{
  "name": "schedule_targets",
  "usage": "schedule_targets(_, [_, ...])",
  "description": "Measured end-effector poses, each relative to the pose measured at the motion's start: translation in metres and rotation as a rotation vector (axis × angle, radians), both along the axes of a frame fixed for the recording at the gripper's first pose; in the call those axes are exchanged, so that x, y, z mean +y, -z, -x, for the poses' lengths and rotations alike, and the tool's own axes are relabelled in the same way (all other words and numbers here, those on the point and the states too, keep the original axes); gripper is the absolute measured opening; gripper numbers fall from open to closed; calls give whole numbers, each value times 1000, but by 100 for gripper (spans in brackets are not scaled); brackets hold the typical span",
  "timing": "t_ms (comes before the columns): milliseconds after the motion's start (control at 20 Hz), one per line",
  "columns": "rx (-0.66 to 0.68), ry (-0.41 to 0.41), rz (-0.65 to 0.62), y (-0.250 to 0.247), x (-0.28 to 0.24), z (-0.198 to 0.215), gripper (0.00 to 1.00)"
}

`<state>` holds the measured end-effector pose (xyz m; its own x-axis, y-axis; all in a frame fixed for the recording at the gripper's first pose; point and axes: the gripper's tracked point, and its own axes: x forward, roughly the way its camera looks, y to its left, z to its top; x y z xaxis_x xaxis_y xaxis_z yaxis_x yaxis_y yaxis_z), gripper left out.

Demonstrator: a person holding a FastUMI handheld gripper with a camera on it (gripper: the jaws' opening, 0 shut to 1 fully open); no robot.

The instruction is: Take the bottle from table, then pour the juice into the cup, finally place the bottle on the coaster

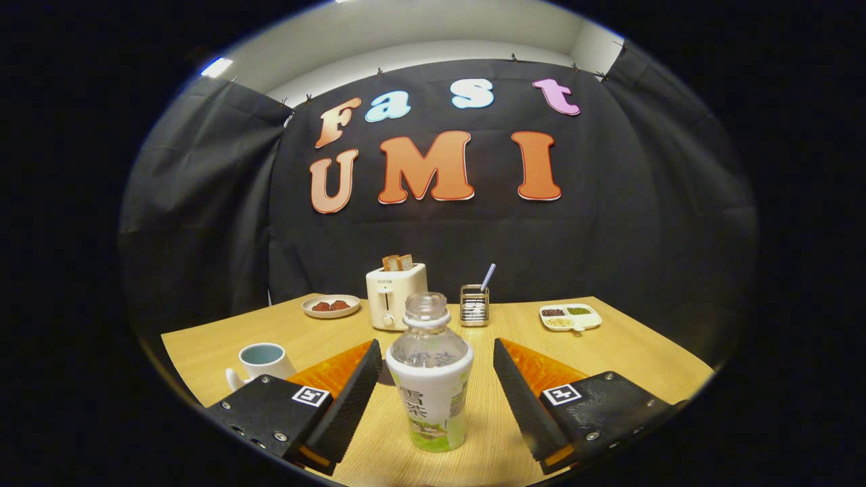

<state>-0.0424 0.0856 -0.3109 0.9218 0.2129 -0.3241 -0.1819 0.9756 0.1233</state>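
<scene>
At lower centre, the clear uncapped plastic bottle with a green-and-white label point(429, 379) stands between the gripper point(433, 392), fingers apart, untouching. Likely light, slick, squeezable; grip the labelled waist.

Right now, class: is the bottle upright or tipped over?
Upright: the bottle stands on its base on the table, between the open hand-held gripper fingers.

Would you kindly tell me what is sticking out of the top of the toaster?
Two slices of toast stand in the toaster; their lower parts are hidden inside it.
</scene>
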Motion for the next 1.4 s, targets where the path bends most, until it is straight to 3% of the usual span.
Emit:
schedule_targets(500, [159, -11, -39, 56, 12, 19, 93])
schedule_targets(950, [221, 39, -22, 80, 8, 20, 70])
schedule_targets(1250, [216, 65, -3, 79, 9, 19, 63])
schedule_targets(1400, [203, 23, -20, 71, 24, 18, 61])
